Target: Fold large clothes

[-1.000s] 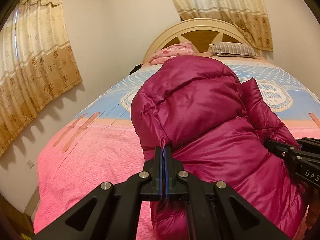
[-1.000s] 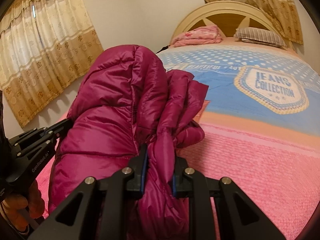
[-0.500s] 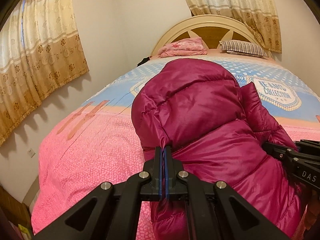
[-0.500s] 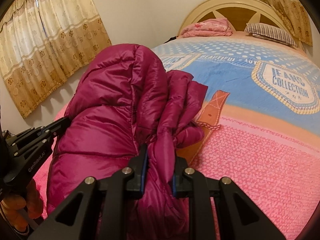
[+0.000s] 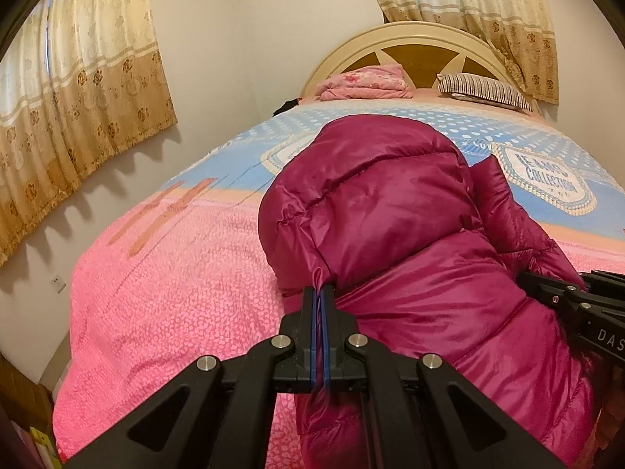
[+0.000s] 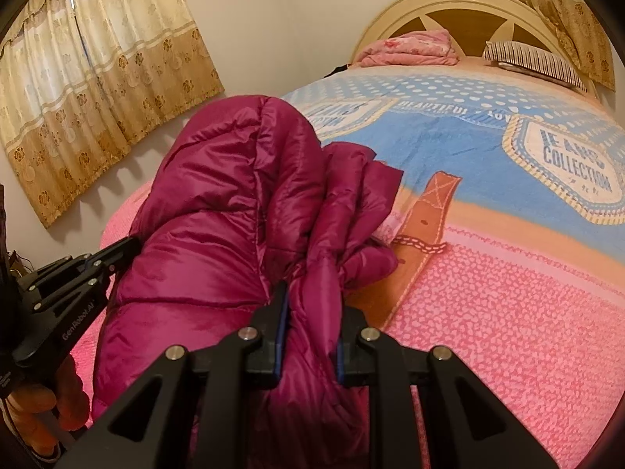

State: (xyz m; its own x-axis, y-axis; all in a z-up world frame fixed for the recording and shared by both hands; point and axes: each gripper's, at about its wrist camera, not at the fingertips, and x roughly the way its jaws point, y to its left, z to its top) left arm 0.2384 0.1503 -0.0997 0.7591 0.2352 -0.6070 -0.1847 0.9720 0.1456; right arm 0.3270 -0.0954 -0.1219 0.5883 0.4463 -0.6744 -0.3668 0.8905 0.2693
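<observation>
A magenta puffer jacket [image 5: 410, 234] lies bunched on the pink and blue bedspread [image 5: 164, 297]; it also shows in the right wrist view [image 6: 218, 211]. My left gripper [image 5: 321, 297] is shut on a thin fold at the jacket's left edge. My right gripper [image 6: 310, 305] is shut on a thick bunch of the jacket's right side, its jaws held apart by the padding. Each gripper shows in the other's view, the right one [image 5: 566, 305] and the left one [image 6: 97, 265], on opposite sides of the jacket.
The bedspread [image 6: 488, 312] stretches ahead to a cream headboard [image 5: 422, 47]. A folded pink blanket [image 5: 367, 82] and a striped pillow [image 5: 484, 90] lie at the head. Curtains [image 5: 78, 109] hang on the left wall.
Both grippers have moved forward and up along the bed with the jacket held; more of the bedspread shows around it. The grips have not changed.
</observation>
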